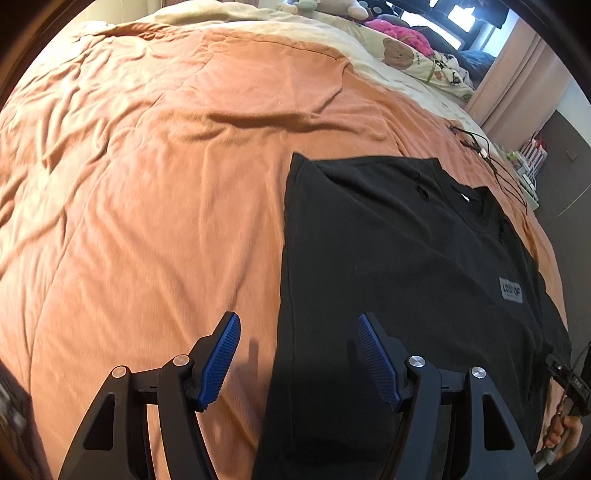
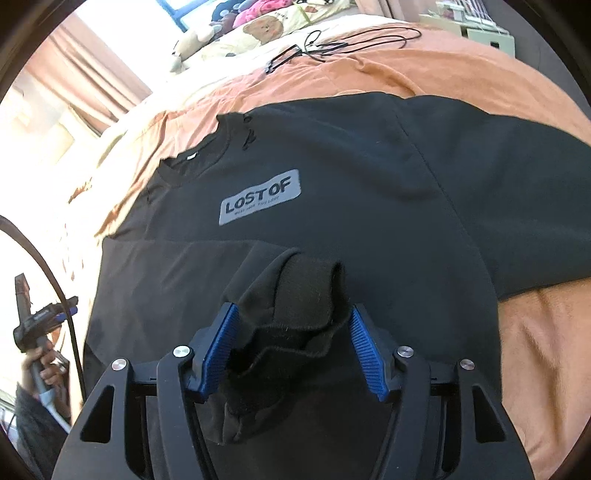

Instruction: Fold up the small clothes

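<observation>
A black T-shirt (image 1: 388, 258) with a grey "LOST OF" patch (image 2: 258, 201) lies front up on an orange blanket (image 1: 147, 184). In the left wrist view my left gripper (image 1: 298, 317) hangs open above the shirt's folded left edge, with nothing between its blue pads (image 1: 218, 362). In the right wrist view my right gripper (image 2: 293, 308) stands open over the shirt's lower part. A loose bunch of the black cloth (image 2: 303, 291) sits between its fingers, and the pads do not squeeze it. The shirt's other sleeve (image 2: 517, 192) lies spread out to the right.
Black cables (image 2: 332, 44) lie on the blanket beyond the collar. Bear-print pillows and soft toys (image 2: 258, 27) are heaped at the head of the bed. A curtain (image 1: 517, 85) and a shelf stand beside the bed. A hand holding the other gripper (image 2: 40, 321) shows at the left edge.
</observation>
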A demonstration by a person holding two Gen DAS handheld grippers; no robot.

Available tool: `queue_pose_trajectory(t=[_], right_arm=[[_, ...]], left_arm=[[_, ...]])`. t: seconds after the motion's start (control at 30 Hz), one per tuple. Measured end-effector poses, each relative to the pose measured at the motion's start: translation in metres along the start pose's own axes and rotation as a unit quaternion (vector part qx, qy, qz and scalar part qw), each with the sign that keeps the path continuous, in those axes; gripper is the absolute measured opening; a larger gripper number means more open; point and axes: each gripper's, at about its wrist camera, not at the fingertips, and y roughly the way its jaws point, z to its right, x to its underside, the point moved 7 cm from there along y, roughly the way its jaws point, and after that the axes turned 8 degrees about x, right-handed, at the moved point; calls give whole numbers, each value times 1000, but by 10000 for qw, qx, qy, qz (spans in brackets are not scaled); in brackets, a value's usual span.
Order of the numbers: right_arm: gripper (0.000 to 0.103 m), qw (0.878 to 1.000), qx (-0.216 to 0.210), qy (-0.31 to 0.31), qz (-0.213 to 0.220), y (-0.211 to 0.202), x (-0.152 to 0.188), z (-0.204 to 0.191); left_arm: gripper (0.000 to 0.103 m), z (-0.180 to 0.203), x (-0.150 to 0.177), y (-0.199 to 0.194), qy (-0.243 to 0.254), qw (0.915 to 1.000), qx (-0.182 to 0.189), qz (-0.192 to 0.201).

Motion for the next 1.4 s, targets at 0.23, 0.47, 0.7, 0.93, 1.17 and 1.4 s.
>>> queue_pose_trajectory(t=[0.23, 0.47, 0.7, 0.93, 1.17, 1.4], right_arm=[[60, 9983, -409, 369, -182, 7, -7, 32], [43, 9990, -369, 96, -253, 27, -13, 32], [25, 9990, -364, -124, -241, 28, -14, 29], [3, 9991, -241, -336, -36, 22, -19, 24], [1, 9973, -169, -642, 316, 3, -34, 4], [1, 9939, -50, -887, 653, -1, -63, -14]], left_arm=[[68, 5, -33, 23, 252, 9997, -73, 9], [68, 2, -58, 45, 293, 9995, -62, 78], [59, -2, -80, 74, 592, 9974, -404, 107], [8, -14, -91, 82, 411, 9971, -572, 280], [5, -19, -100, 60, 349, 9957, -650, 564], [4, -30, -110, 66, 202, 9957, -695, 581]])
